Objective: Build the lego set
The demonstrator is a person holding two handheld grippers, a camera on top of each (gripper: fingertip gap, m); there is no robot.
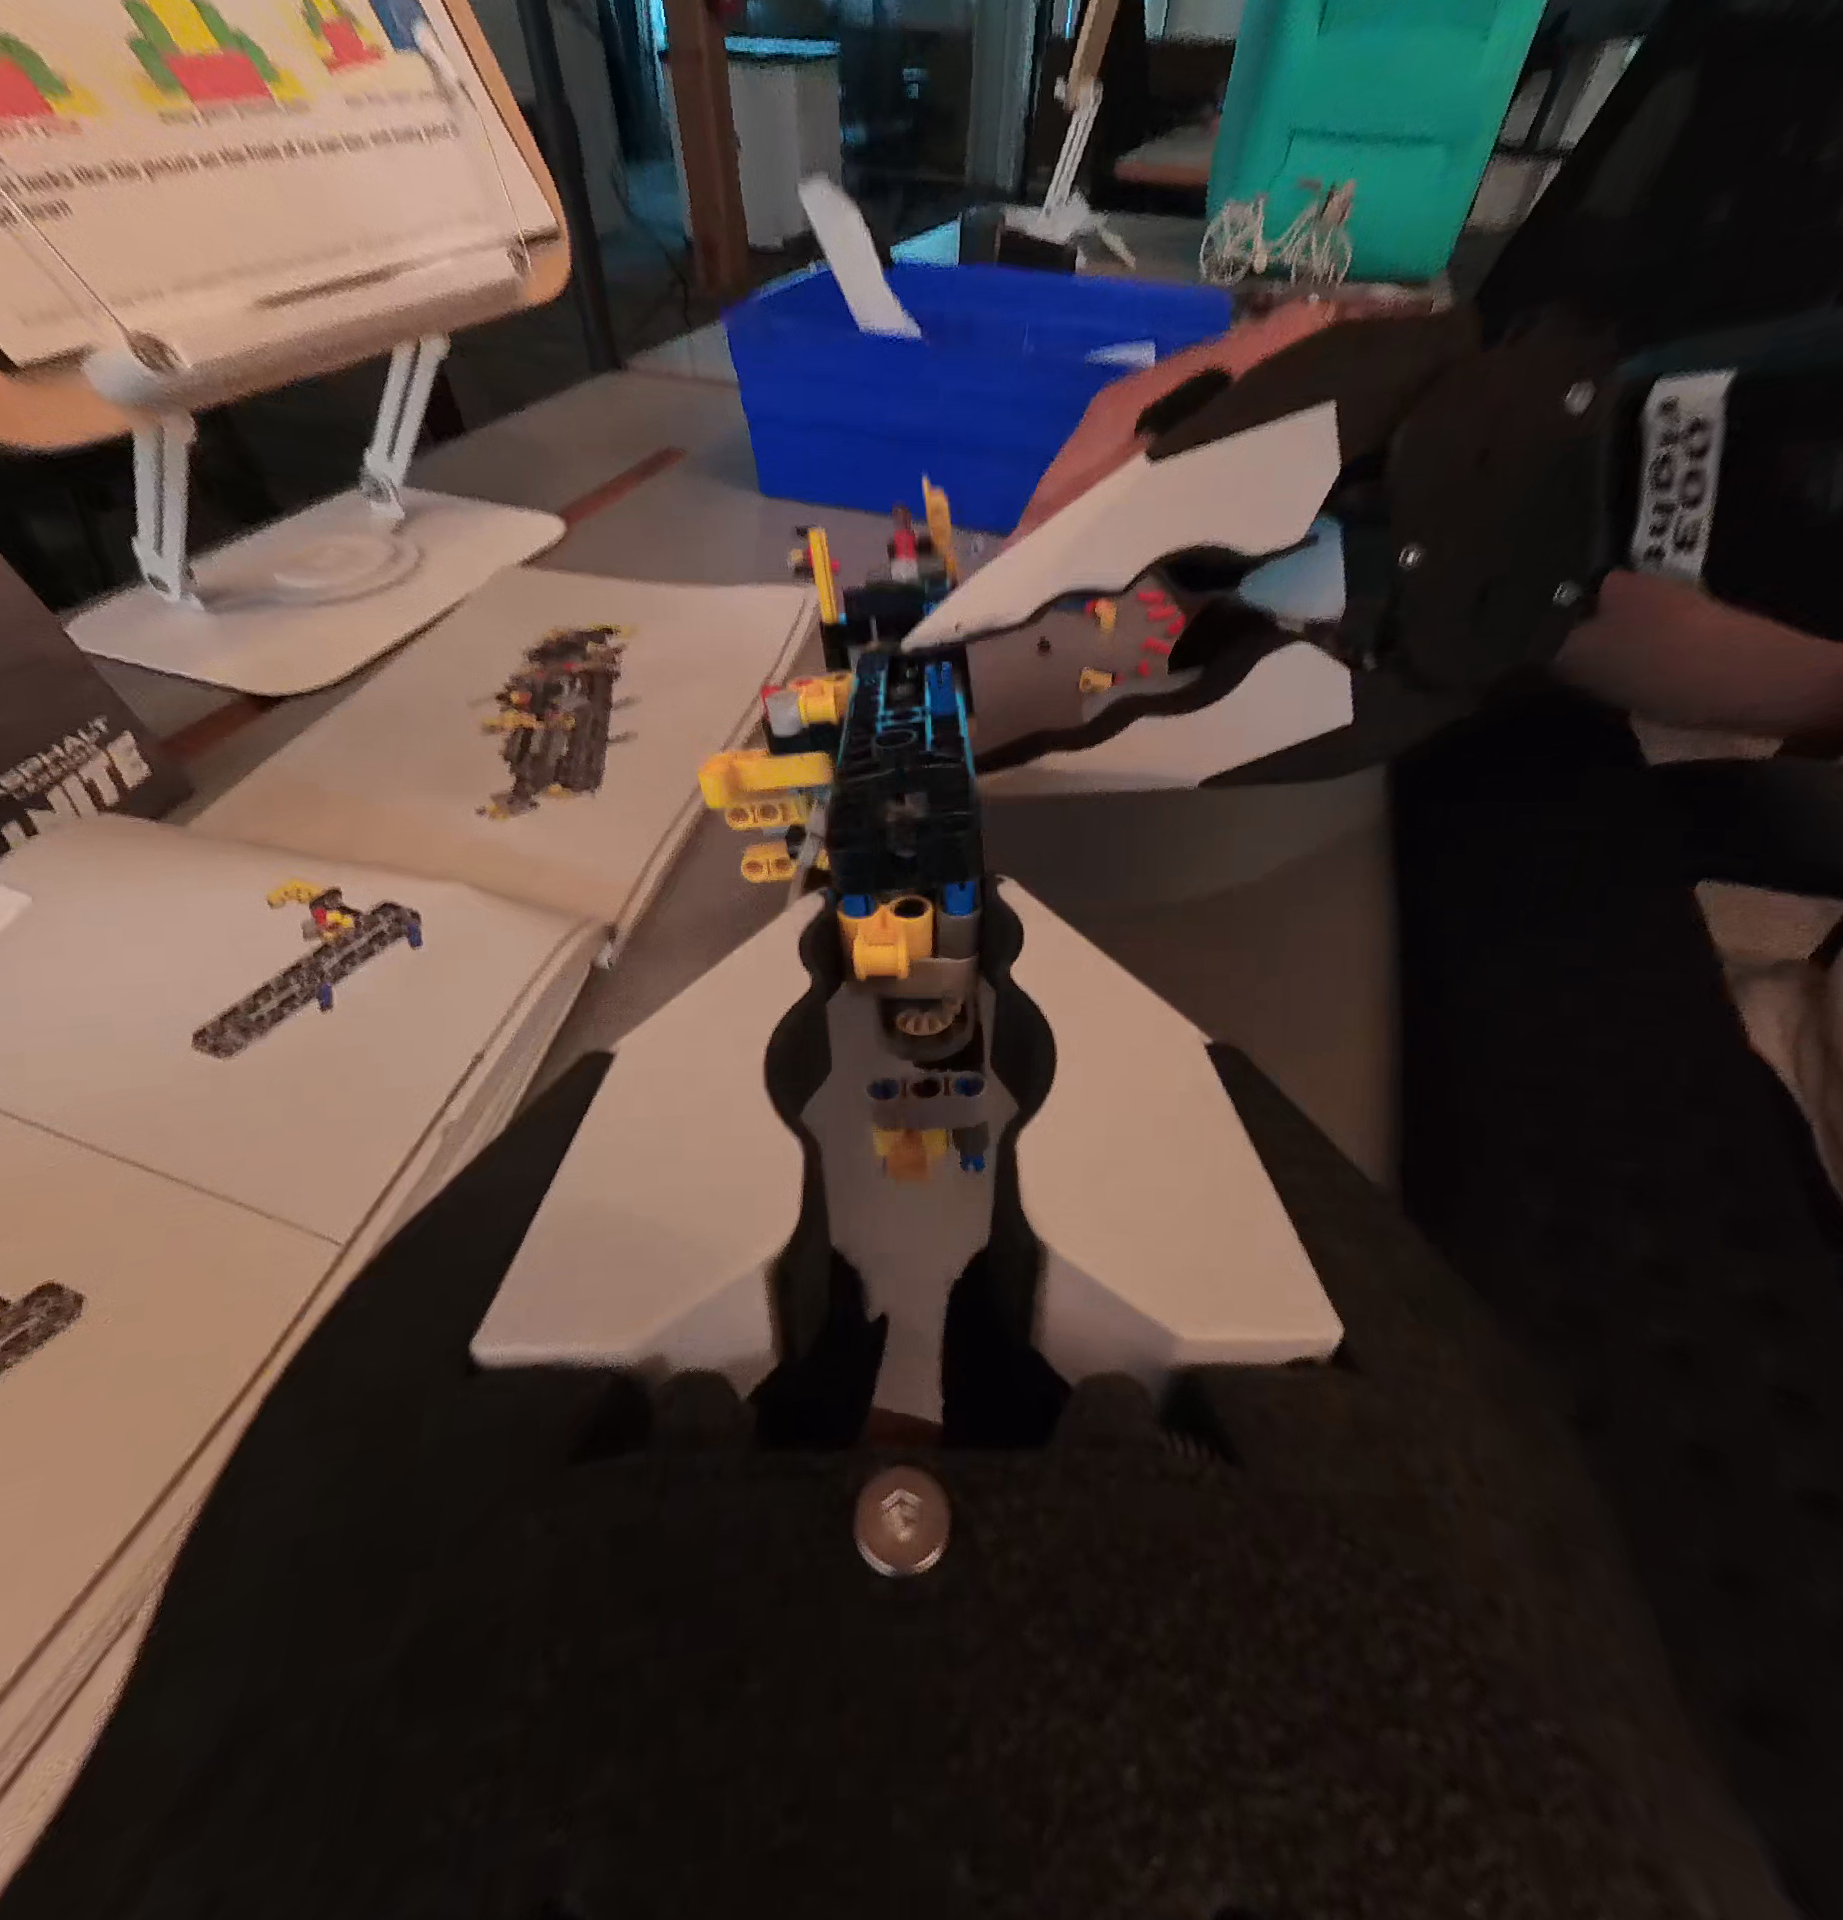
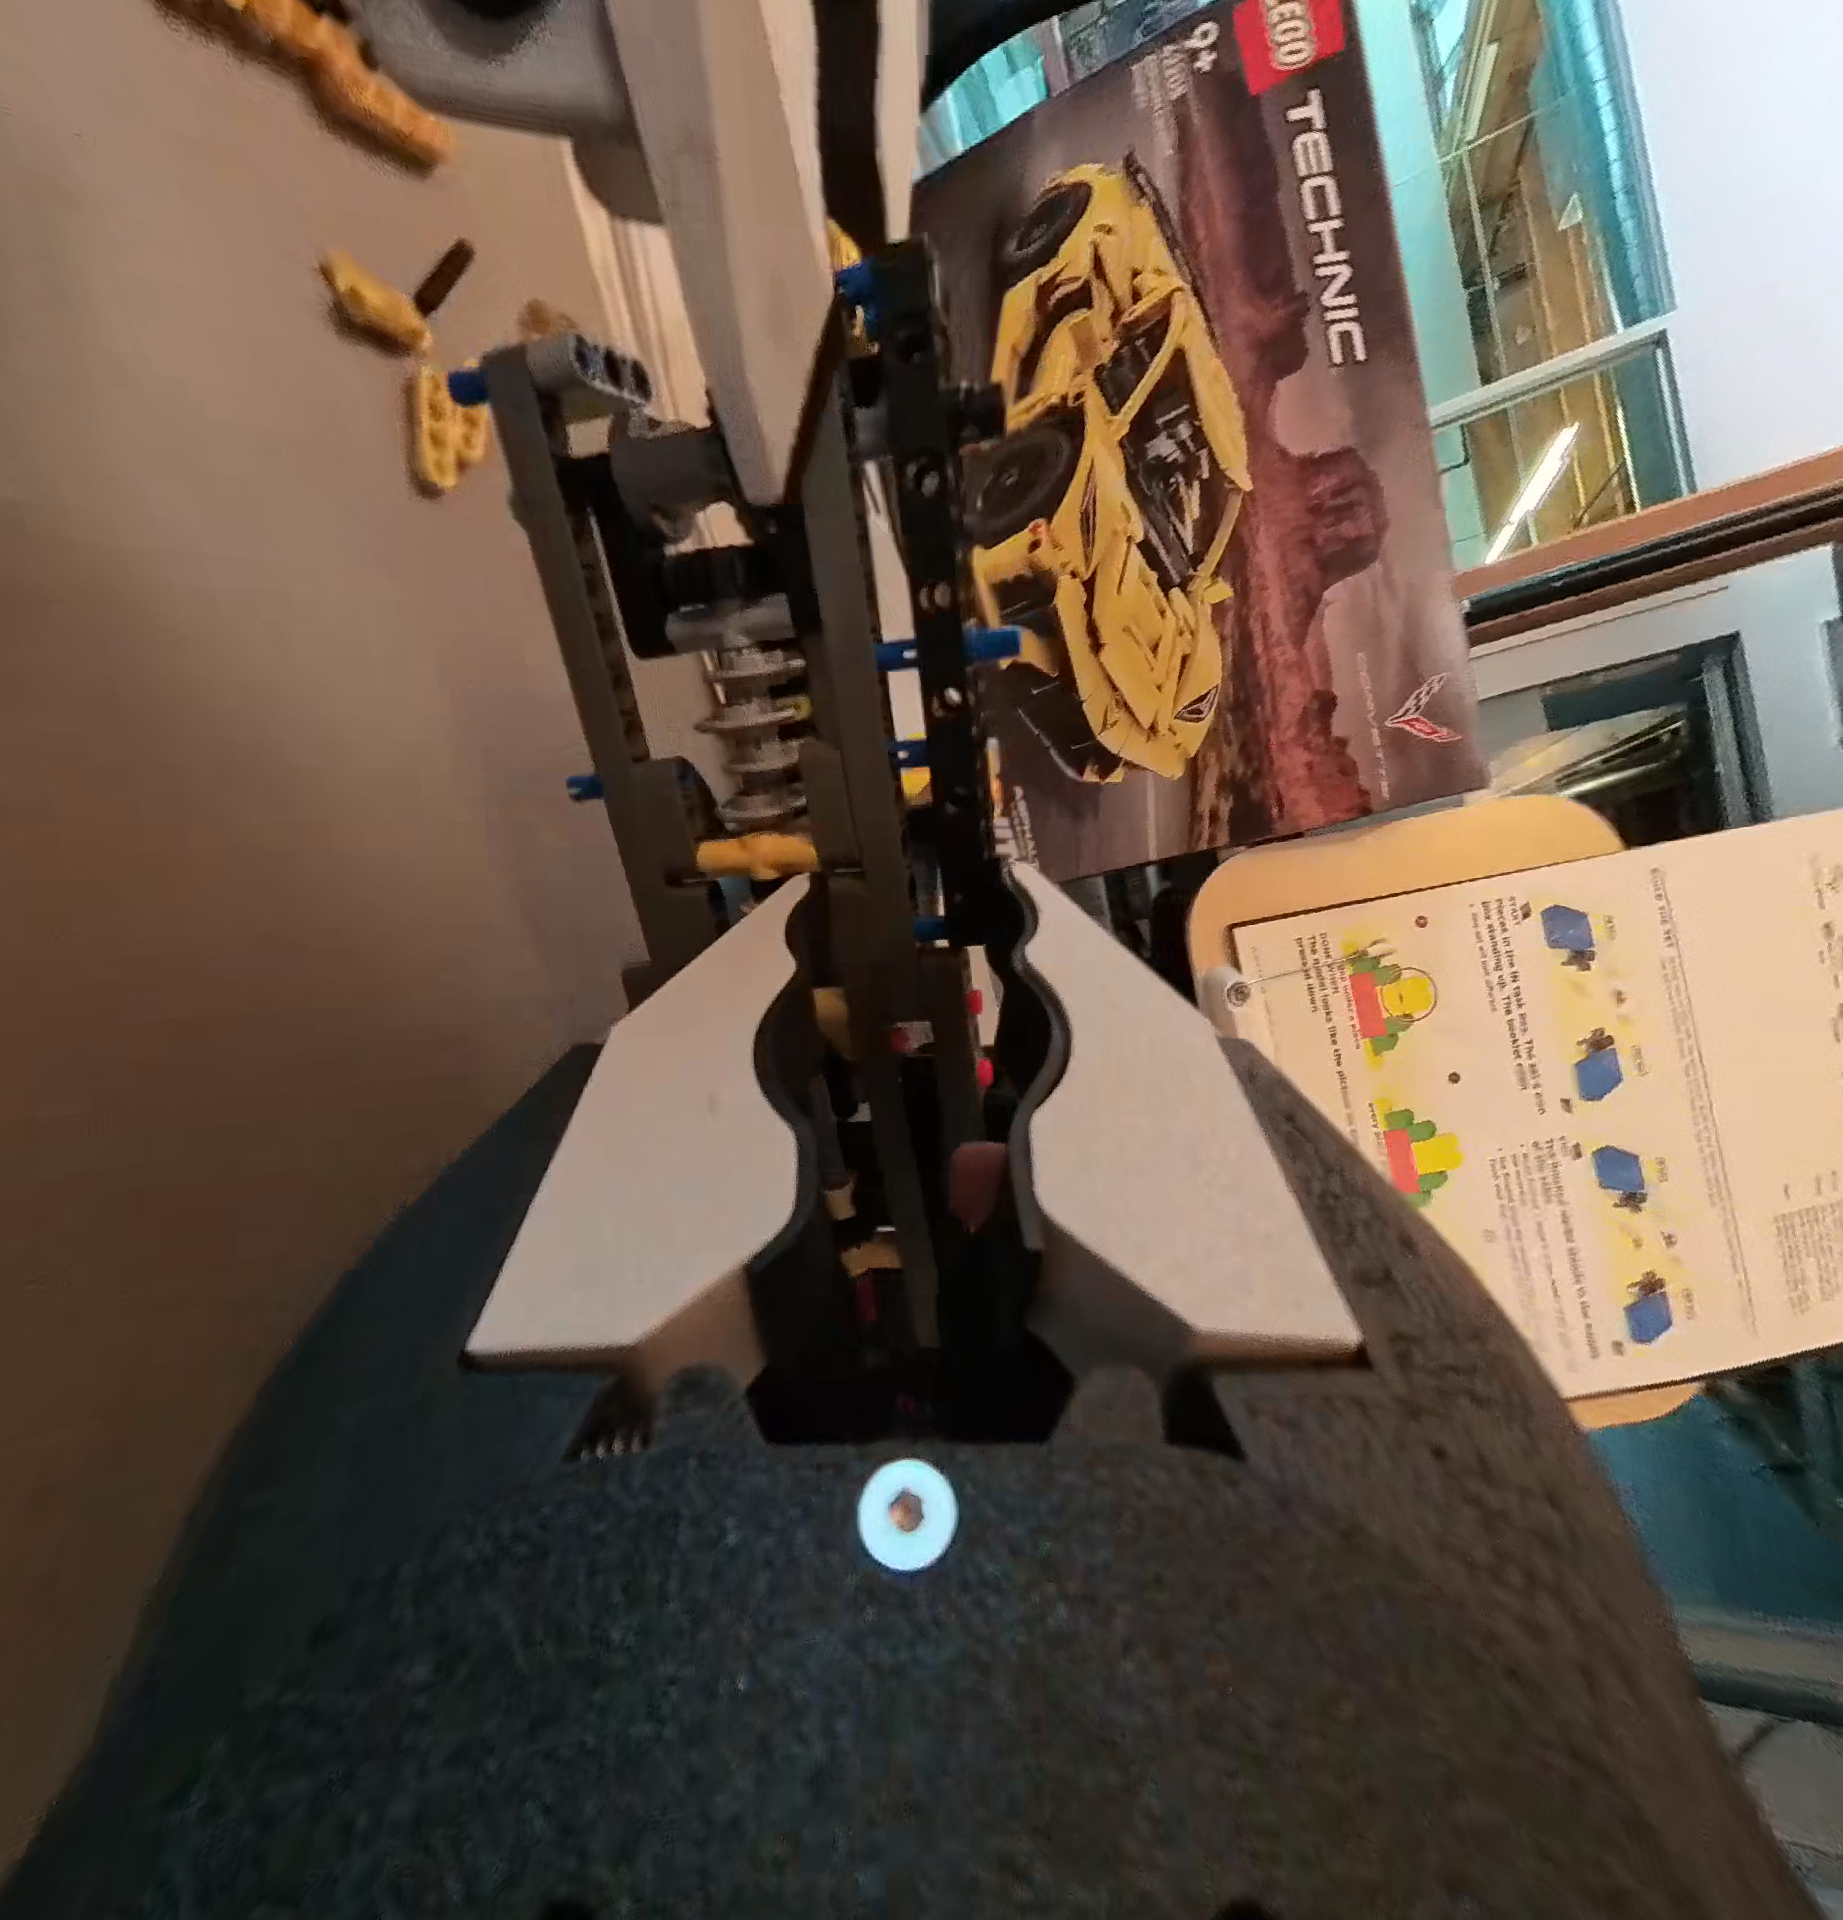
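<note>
The lego assembly (image 1: 901, 790) is a long black and grey frame with yellow and blue pins. It is held up above the table between both grippers. My left gripper (image 1: 912, 904) is shut on its near end. My right gripper (image 1: 948, 701) comes in from the right, with its fingers closed on the frame's far part. In the right wrist view the assembly (image 2: 844, 623) runs upward between the fingers of my right gripper (image 2: 912, 883), with a grey spring and a gear showing. A white finger of the left gripper (image 2: 719, 312) clamps its far end.
An open instruction booklet (image 1: 273, 987) lies on the table at left. A sheet on a white stand (image 1: 221, 156) is behind it. A blue bin (image 1: 948, 395) stands at the back. A grey tray with small pieces (image 1: 1104, 644) is at right. The set's box (image 2: 1208, 468) stands upright. Loose yellow pieces (image 2: 377, 301) lie on the table. Across from one pair of fingers to the other is roughly 7 centimeters.
</note>
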